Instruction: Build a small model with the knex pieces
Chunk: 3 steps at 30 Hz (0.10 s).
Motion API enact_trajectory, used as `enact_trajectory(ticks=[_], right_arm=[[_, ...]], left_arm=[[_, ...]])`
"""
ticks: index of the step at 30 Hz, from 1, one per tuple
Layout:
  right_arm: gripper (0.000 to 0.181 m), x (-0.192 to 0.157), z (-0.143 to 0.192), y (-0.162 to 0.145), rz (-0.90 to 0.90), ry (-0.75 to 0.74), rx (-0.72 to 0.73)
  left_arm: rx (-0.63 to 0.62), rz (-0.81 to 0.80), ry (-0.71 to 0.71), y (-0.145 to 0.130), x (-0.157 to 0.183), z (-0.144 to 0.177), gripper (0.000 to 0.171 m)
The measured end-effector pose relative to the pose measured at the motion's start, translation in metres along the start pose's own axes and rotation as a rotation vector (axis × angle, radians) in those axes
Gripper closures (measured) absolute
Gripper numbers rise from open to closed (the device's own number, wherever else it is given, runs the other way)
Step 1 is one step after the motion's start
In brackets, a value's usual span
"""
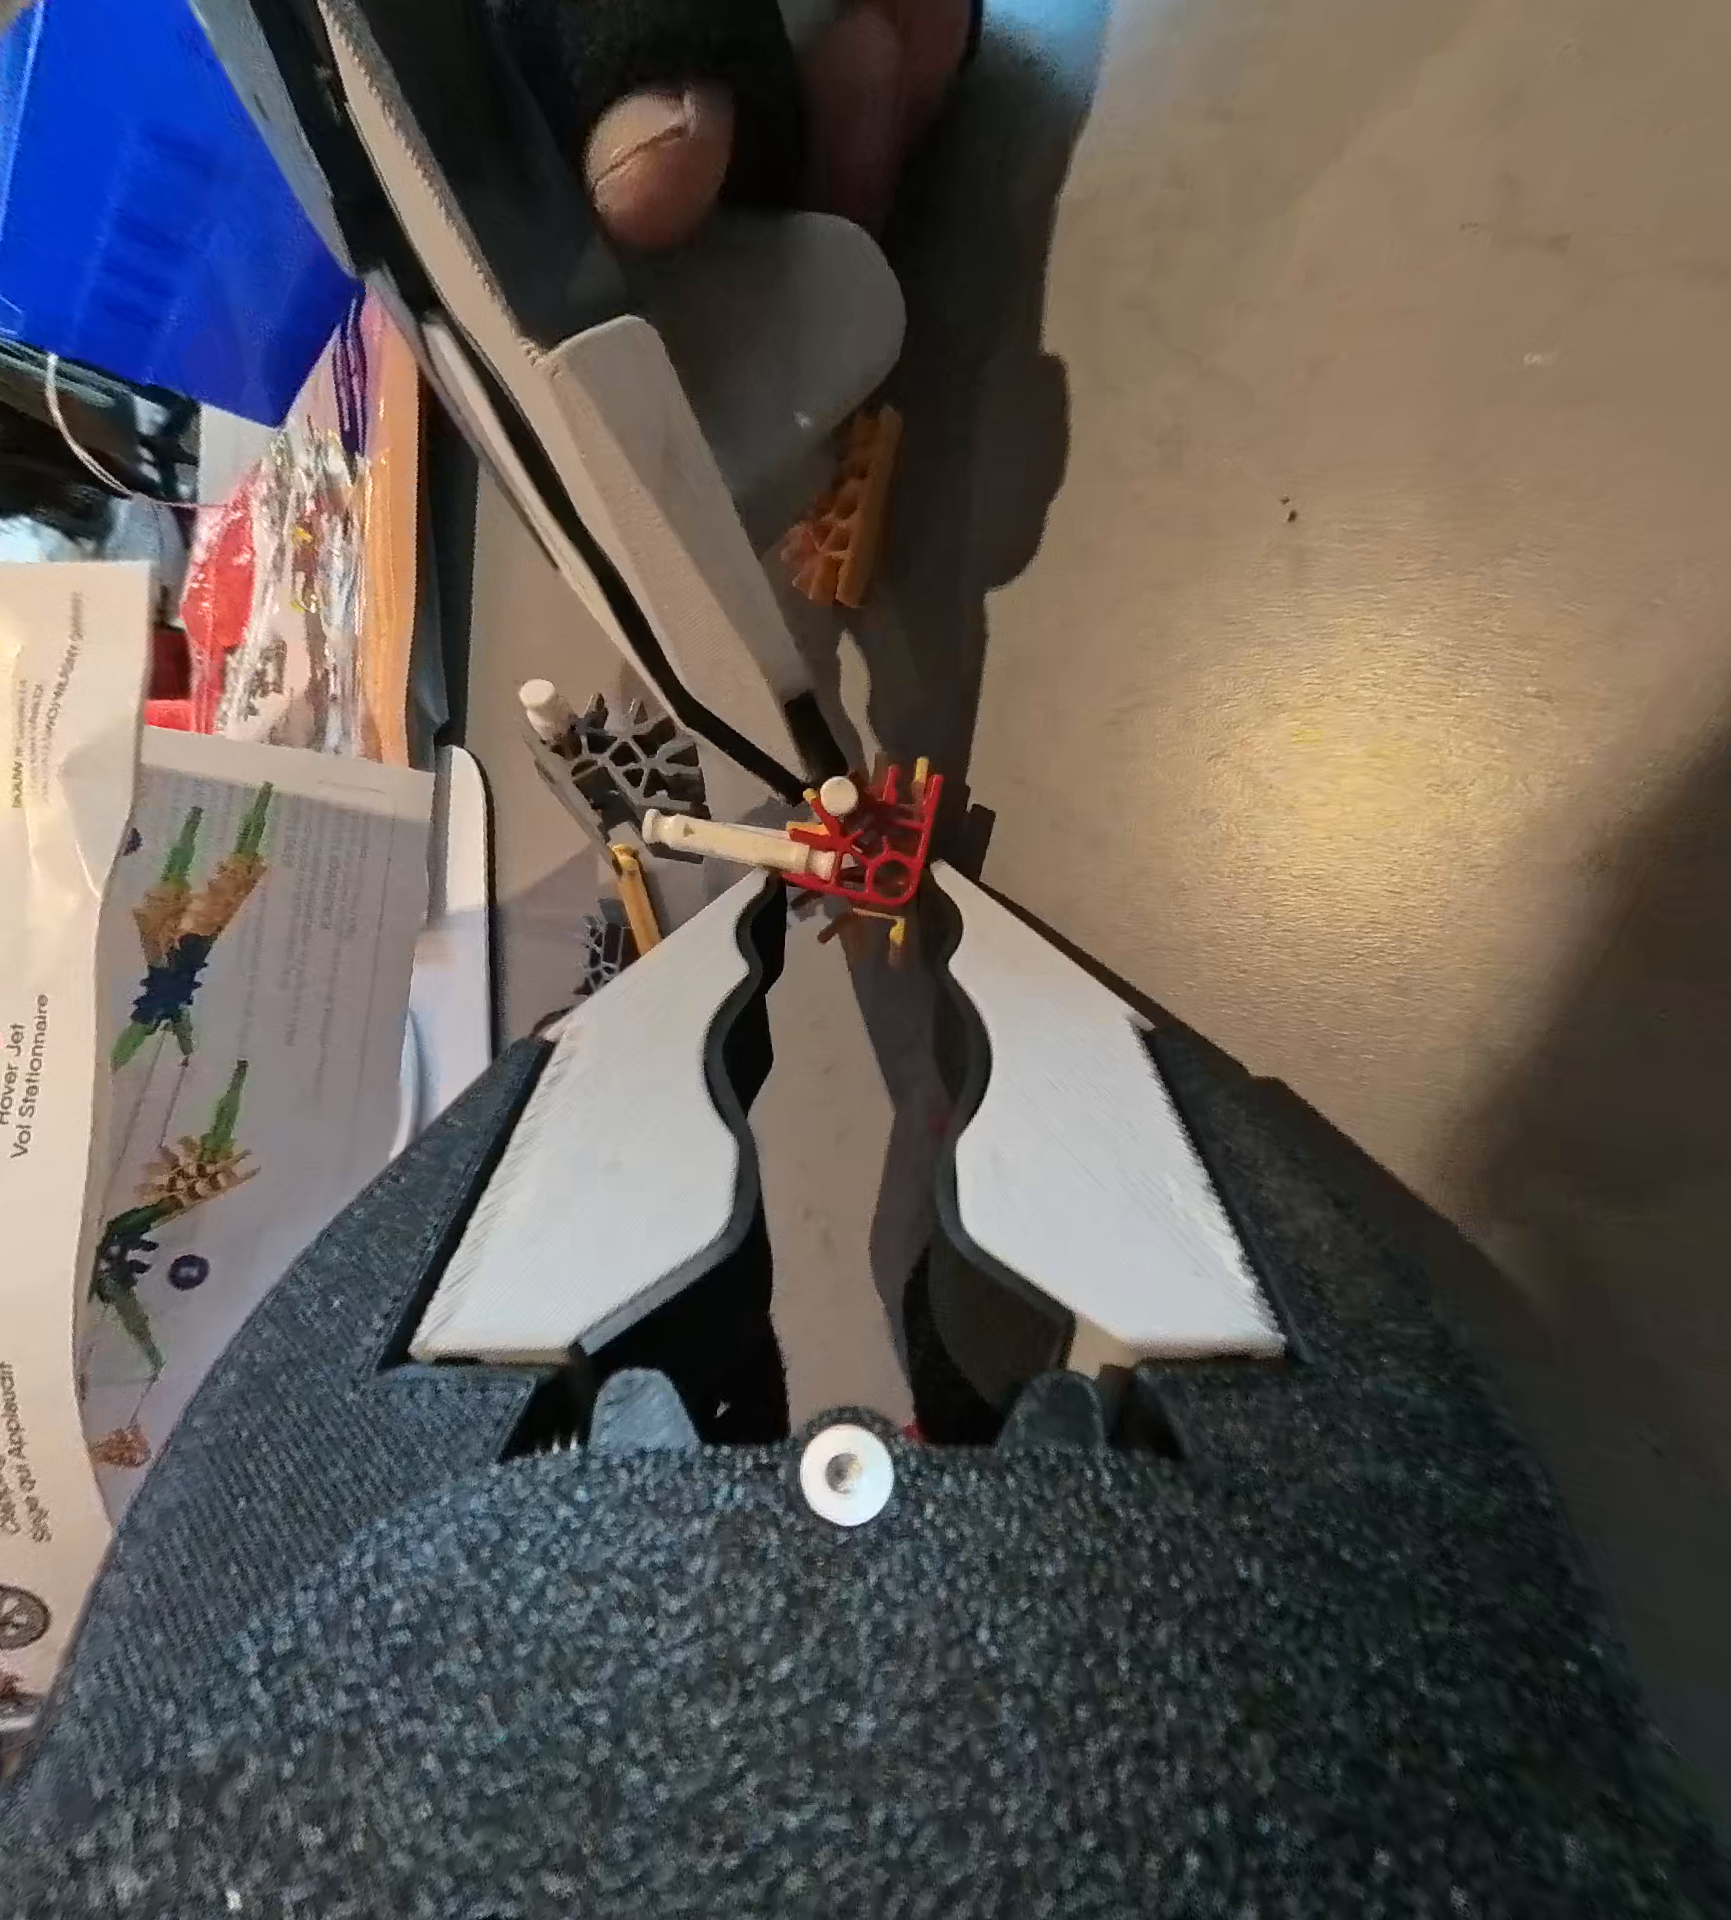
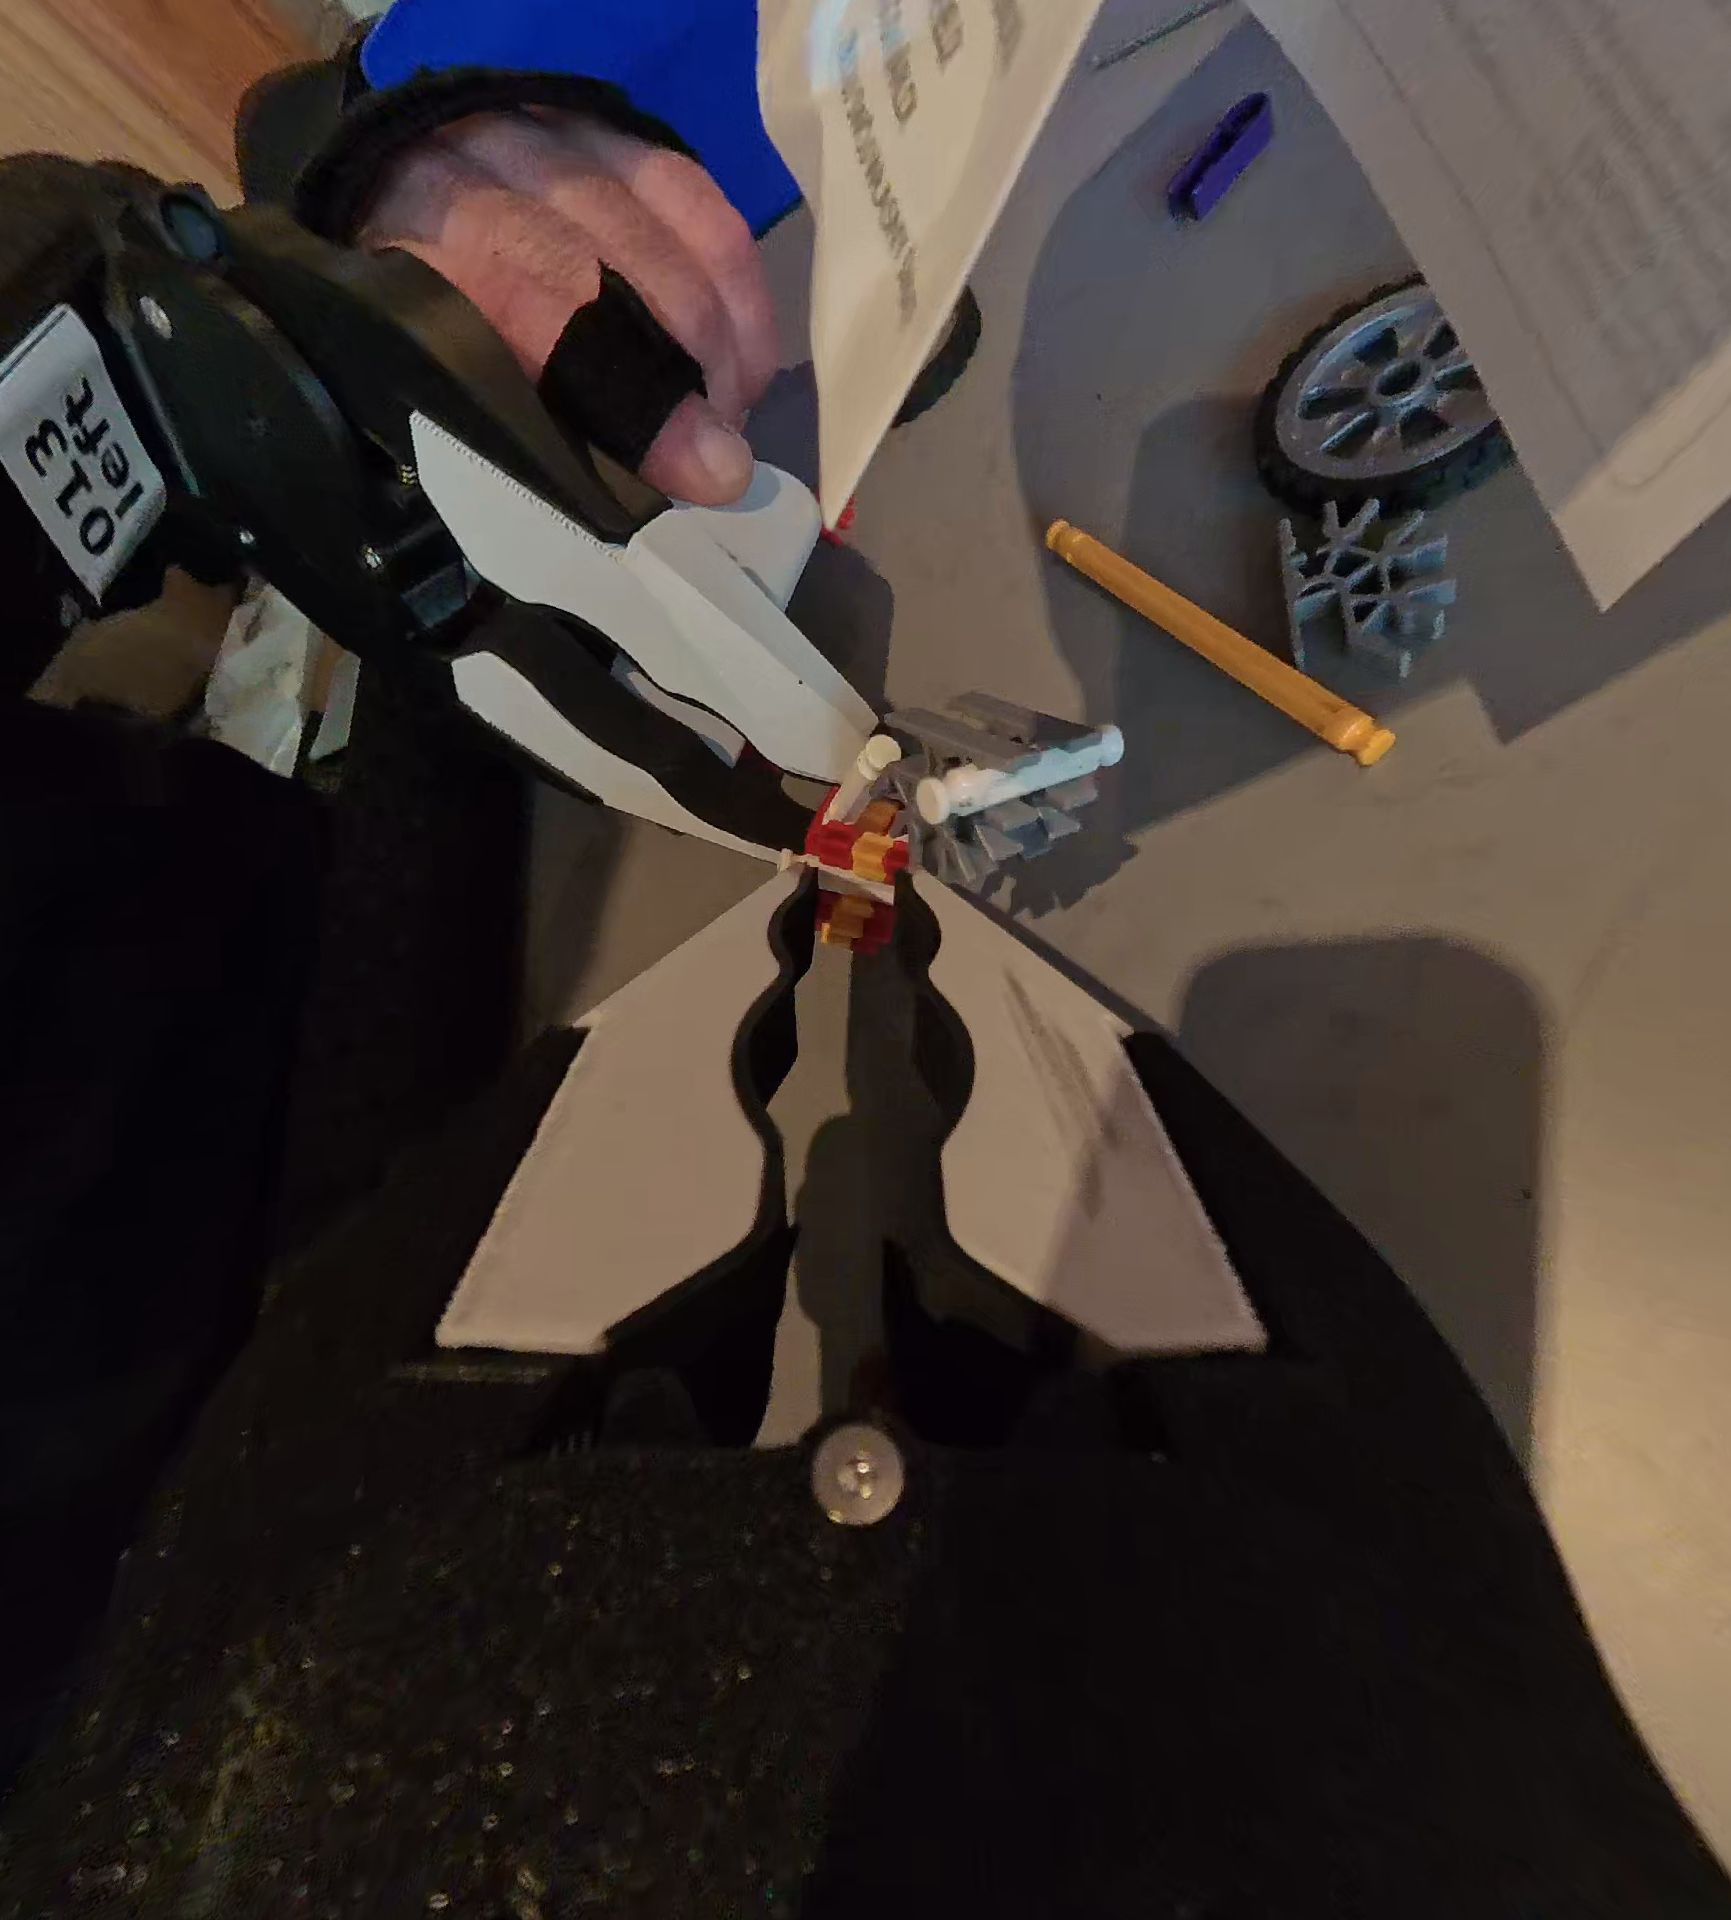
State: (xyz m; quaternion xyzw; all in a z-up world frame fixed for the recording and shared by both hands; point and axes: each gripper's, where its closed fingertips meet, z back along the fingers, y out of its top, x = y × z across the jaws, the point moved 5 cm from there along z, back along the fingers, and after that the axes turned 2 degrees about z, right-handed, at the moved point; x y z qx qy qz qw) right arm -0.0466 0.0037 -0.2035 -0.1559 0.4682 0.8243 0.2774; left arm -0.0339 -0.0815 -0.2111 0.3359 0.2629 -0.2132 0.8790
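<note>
A small red and yellow connector assembly [image 1: 871, 852] with short white rods [image 1: 726, 836] sits between the tips of my left gripper [image 1: 856, 878], which is shut on it just above the grey table. My right gripper [image 2: 845, 883] is shut on the same assembly [image 2: 856, 852] from another side. In the left wrist view the right gripper [image 1: 819, 769] comes down from above. In the right wrist view the left gripper [image 2: 835, 795] comes in from the left. A grey snowflake connector [image 2: 996, 800] with a white rod [image 2: 1027, 774] hangs on the assembly's far side.
A tan rod [image 2: 1219, 644], a grey connector [image 2: 1360, 587], a spoked wheel [image 2: 1386, 400] and a purple piece [image 2: 1219, 156] lie on the table beside a white box [image 2: 1671, 312]. An orange connector [image 1: 840, 520], an instruction sheet [image 1: 248, 987] and a blue box [image 1: 144, 208] are to the left. The grippers are tip to tip, or close to it.
</note>
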Motion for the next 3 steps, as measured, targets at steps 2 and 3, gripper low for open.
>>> enact_trajectory(ticks=[2, 3], right_arm=[[0.168, -0.0020, -0.0001, -0.0013, -0.025, -0.027, 0.020], [0.167, -0.0030, 0.0001, -0.0024, -0.033, -0.040, 0.030]], left_arm=[[-0.005, -0.028, 0.010, 0.0003, 0.0005, 0.0004, 0.149], [-0.005, -0.030, 0.016, 0.0009, 0.0010, 0.0002, 0.149]])
